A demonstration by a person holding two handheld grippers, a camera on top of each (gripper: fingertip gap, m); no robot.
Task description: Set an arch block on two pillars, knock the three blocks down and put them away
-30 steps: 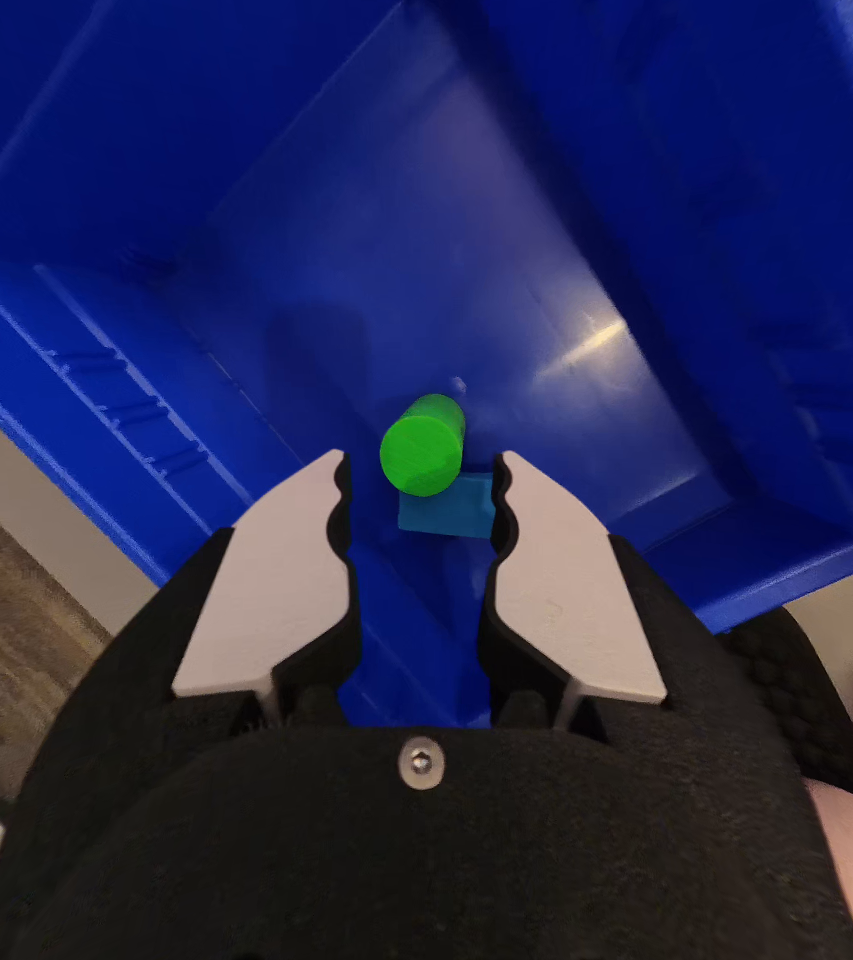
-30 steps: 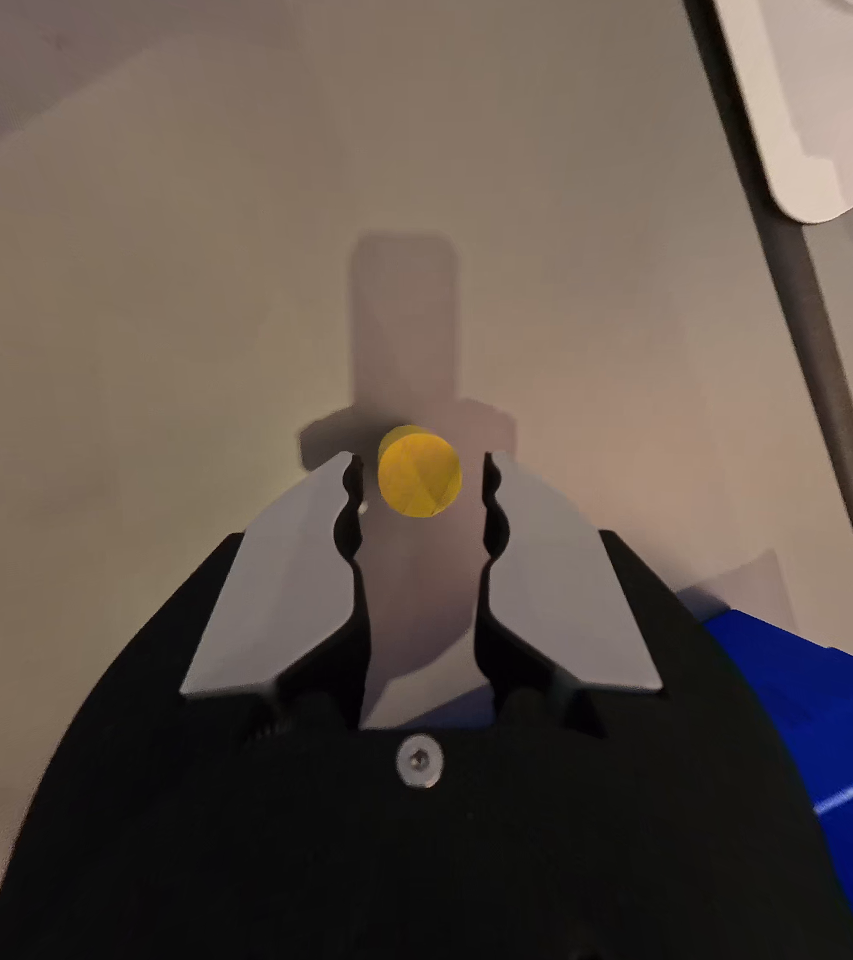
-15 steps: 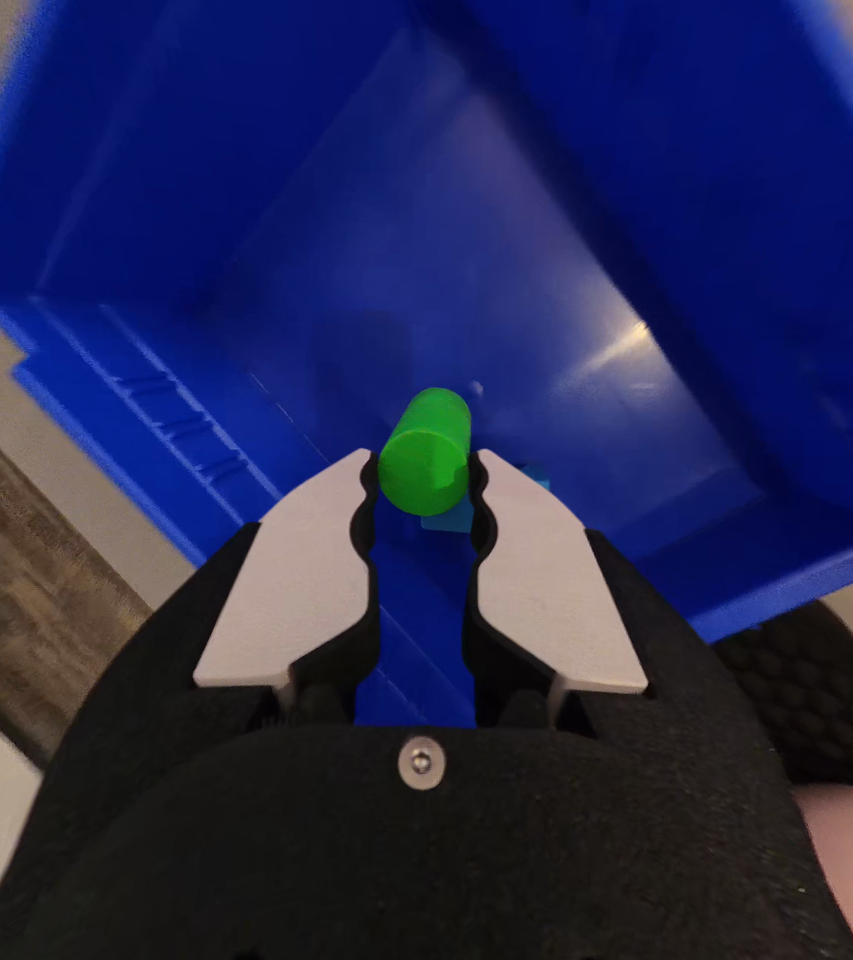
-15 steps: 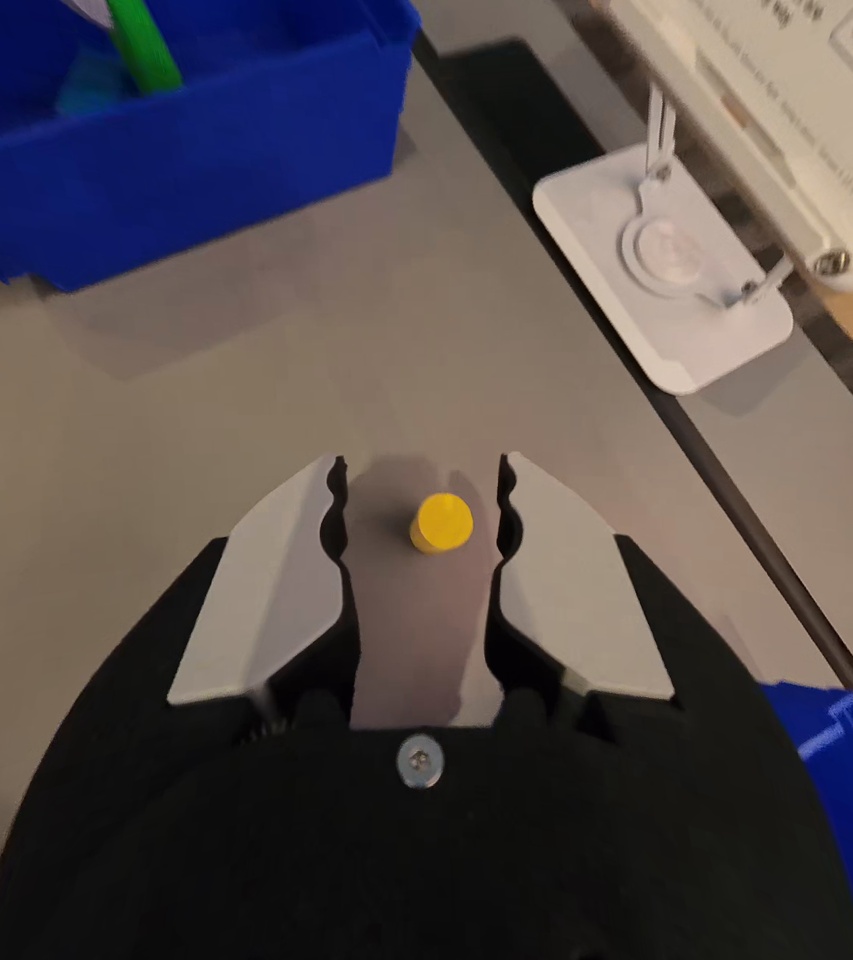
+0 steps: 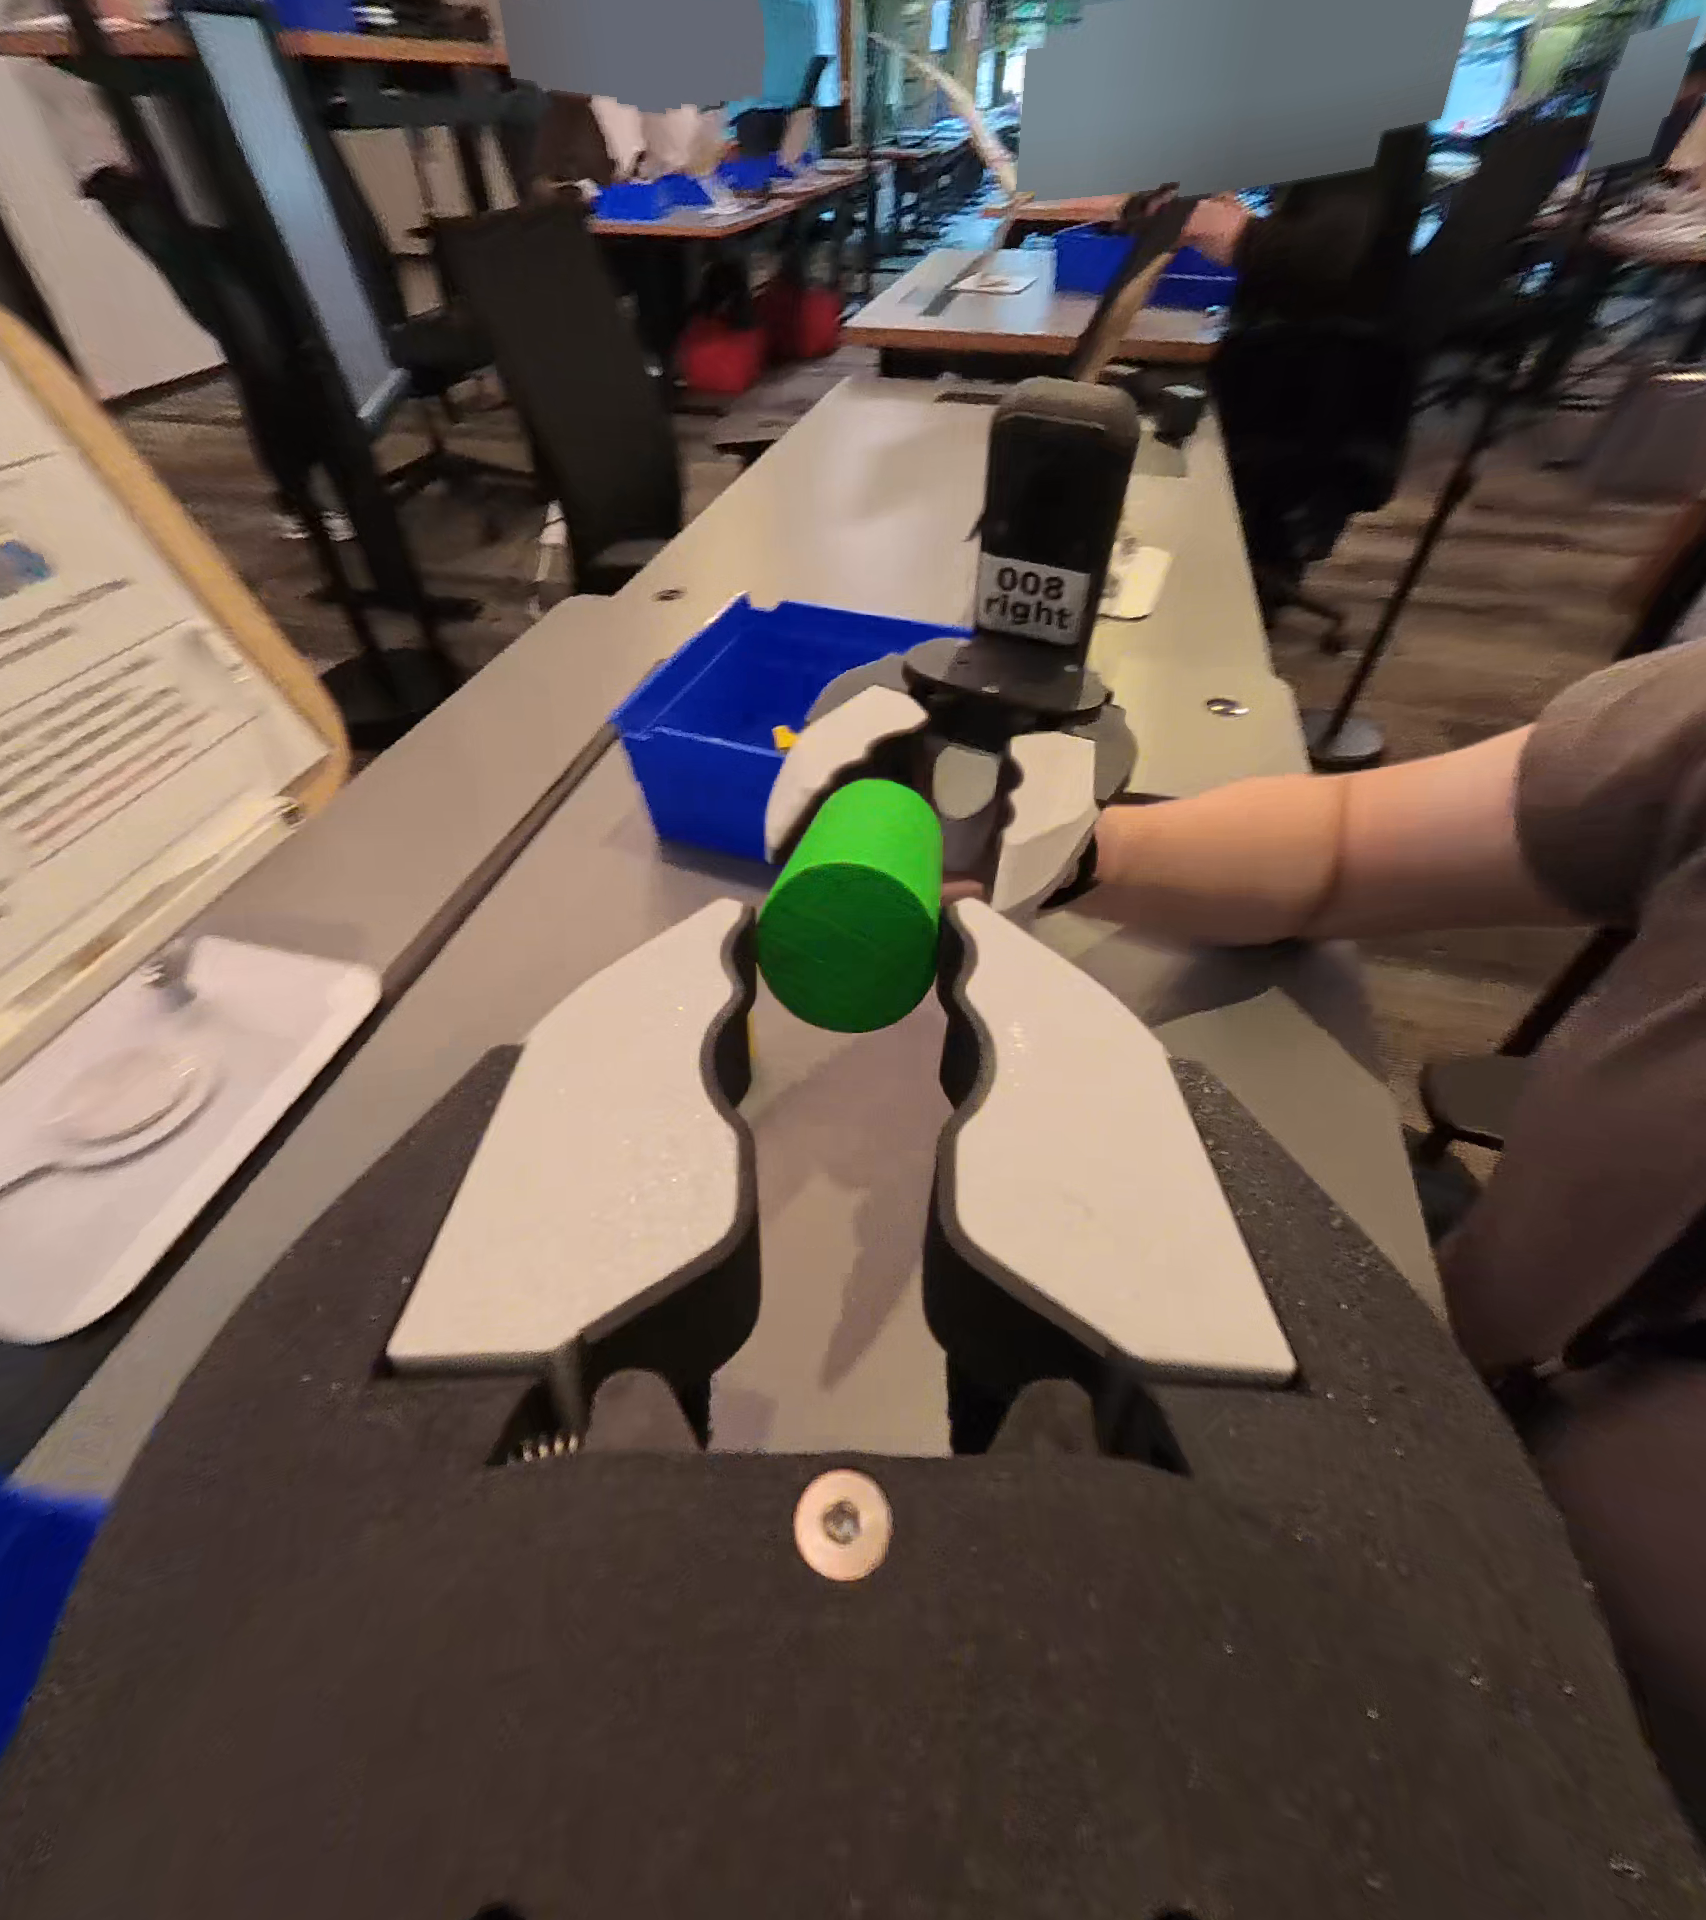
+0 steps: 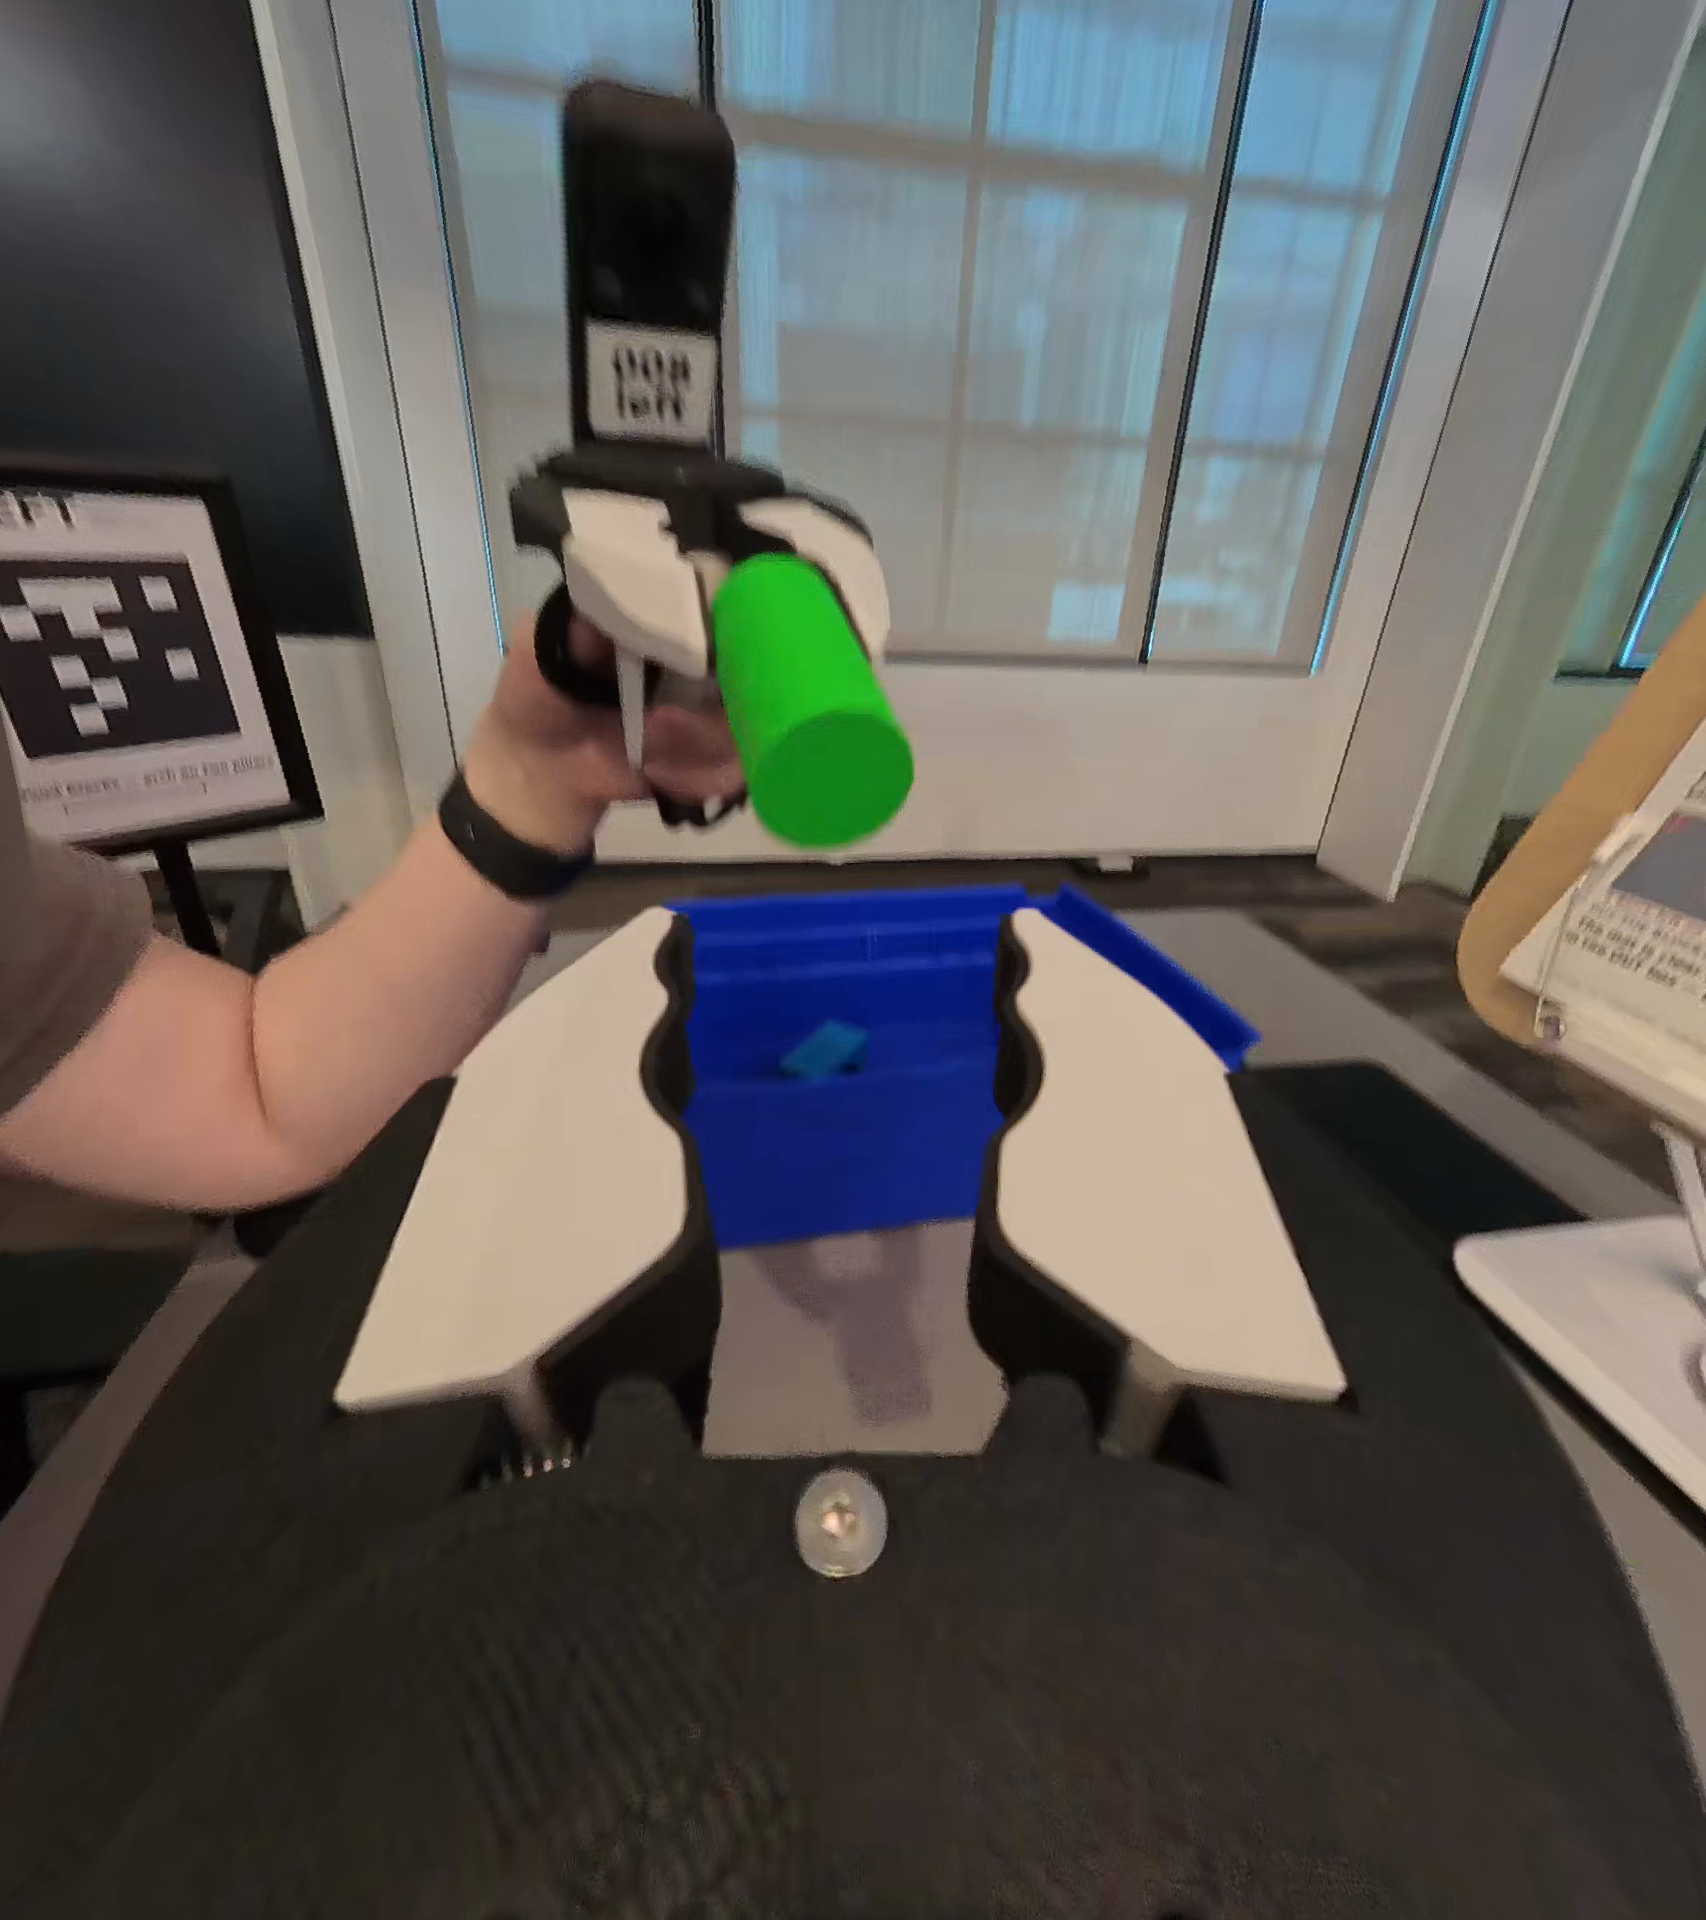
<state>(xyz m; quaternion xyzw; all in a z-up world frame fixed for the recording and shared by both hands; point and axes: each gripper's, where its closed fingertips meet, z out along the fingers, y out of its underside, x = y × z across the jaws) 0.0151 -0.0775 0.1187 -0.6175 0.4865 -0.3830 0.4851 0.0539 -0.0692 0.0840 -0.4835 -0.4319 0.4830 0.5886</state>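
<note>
My left gripper [image 5: 847, 914] is shut on a green cylinder block [image 5: 849, 925] and holds it lying level in the air above the grey table [image 5: 475, 831]. In the right wrist view the left gripper [image 6: 755, 623] and the green cylinder [image 6: 807, 717] show raised above a blue bin [image 6: 849, 1164]. A light-blue block [image 6: 823, 1049] lies inside that bin. My right gripper [image 6: 844, 997] is open and empty, low over the table and facing that bin. Its fingers [image 5: 1046, 810] show beyond the cylinder in the left wrist view. A yellow sliver [image 5: 751, 1023] peeks past my left finger.
A second blue bin [image 5: 724, 717] stands on the table behind the right gripper. A document stand with a white base [image 5: 101, 1122] sits along the table's far side; it also shows in the right wrist view [image 6: 1659, 1351]. The person's arm [image 5: 1296, 862] reaches in from the right.
My left gripper closed on the green cylinder inside the bin and lifted it out into the air. My right gripper left the upright yellow cylinder and swung to face the bin.
</note>
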